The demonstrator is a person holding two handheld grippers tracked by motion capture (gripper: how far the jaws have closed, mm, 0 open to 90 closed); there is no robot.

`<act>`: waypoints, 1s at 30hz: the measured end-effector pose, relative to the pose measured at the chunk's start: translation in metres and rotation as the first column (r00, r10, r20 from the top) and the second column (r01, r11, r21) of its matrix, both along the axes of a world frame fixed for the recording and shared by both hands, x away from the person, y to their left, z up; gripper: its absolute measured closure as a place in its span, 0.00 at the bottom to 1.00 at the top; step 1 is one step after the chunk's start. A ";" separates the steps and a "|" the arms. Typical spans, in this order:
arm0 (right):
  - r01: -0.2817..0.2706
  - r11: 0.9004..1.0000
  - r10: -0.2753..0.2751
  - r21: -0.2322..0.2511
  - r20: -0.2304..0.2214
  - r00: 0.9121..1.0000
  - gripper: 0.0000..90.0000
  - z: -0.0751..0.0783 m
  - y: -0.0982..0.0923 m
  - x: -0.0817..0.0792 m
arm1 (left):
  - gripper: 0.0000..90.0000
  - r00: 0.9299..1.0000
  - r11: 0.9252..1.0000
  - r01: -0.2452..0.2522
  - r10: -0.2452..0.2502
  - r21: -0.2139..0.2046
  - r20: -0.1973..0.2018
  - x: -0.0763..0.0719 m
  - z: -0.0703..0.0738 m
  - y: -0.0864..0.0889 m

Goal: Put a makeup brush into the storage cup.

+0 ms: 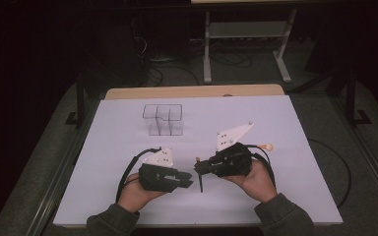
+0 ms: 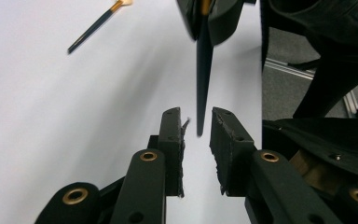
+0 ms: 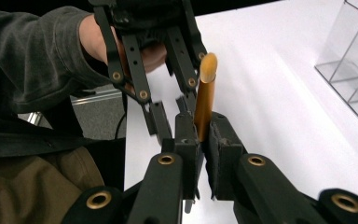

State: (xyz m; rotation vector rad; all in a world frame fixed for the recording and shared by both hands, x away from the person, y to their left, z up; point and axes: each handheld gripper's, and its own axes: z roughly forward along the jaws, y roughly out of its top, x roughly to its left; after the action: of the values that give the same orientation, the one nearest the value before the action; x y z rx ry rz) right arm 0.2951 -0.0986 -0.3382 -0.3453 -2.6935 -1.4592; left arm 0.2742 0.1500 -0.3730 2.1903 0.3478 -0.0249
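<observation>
At the near edge of the white table (image 1: 275,196), two hands in grey sleeves hold the grippers facing each other. The right gripper (image 1: 197,169) has its jaws pressed together on a makeup brush (image 3: 204,100), pinching it at the golden ferrule; in the high view the dark handle hangs down from the jaws toward the table. The left gripper (image 1: 189,181) has its jaws a little apart, and in the left gripper view the handle's tip sits just between and ahead of them without being pressed. Behind the right hand a second brush (image 1: 264,146) lies on the table. Farther back, well apart from both grippers, stands a clear acrylic organizer (image 1: 163,119) with several compartments.
</observation>
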 end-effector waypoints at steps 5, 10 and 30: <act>0.009 1.000 -0.009 -0.020 -0.008 1.000 0.92 0.001 -0.002 0.005 | 0.80 1.000 1.000 -0.018 0.018 0.024 0.020 -0.002 -0.001 0.008; 0.021 0.999 -0.021 -0.042 -0.013 1.000 0.92 0.001 -0.005 0.010 | 0.77 0.999 0.999 -0.047 0.047 0.018 0.022 -0.002 -0.004 0.017; 0.039 0.997 -0.041 -0.068 -0.042 0.998 0.92 0.001 -0.014 0.034 | 0.61 0.989 0.988 -0.147 0.147 0.050 0.005 0.004 -0.015 0.042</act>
State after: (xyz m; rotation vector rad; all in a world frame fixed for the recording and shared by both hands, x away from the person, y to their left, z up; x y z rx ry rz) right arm 0.3287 -0.1121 -0.3377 -0.4320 -2.7217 -1.3567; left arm 0.2781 0.1919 -0.3882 2.2083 0.5130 0.0670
